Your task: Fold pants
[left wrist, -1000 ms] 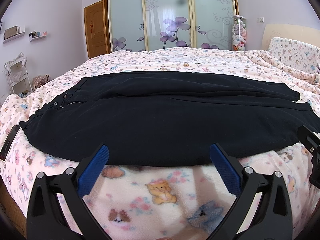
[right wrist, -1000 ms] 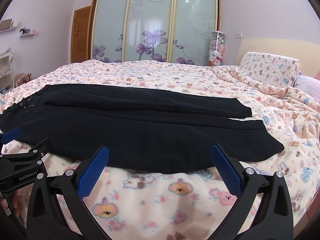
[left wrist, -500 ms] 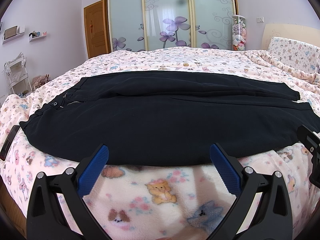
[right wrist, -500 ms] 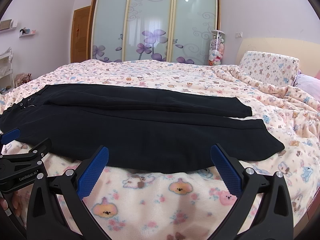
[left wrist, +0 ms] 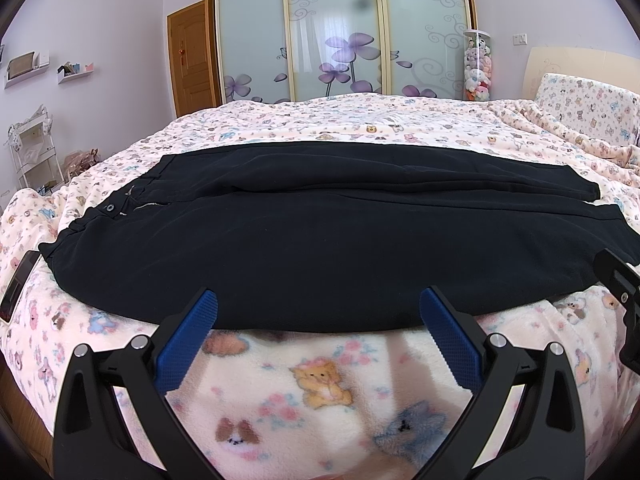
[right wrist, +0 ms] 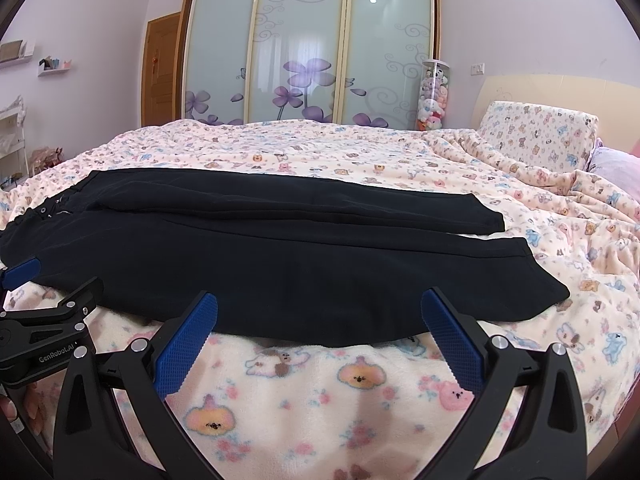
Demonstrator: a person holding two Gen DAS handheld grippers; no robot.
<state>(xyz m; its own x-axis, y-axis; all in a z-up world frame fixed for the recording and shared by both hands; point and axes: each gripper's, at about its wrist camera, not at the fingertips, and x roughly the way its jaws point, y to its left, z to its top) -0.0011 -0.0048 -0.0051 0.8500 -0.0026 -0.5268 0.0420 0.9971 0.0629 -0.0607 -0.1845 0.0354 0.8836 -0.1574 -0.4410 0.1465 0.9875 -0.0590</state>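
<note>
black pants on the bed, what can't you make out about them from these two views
- Left wrist view: the black fabric pants leg ends run out at the right edge, behind the right gripper.
- Right wrist view: the waistband corner is cut off at the left edge, behind the left gripper.
- Both views: the underside is hidden against the cartoon-print fleece blanket; seams vanish in dark cloth.

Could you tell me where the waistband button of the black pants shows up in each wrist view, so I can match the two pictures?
Left wrist view: the button sits left of centre, at the waist end of the pants, beside the open zipper.
Right wrist view: the button is a small dot near the far left edge, at mid height.
Shared landmark: the clear tube of plush toys beside the wardrobe.
</note>
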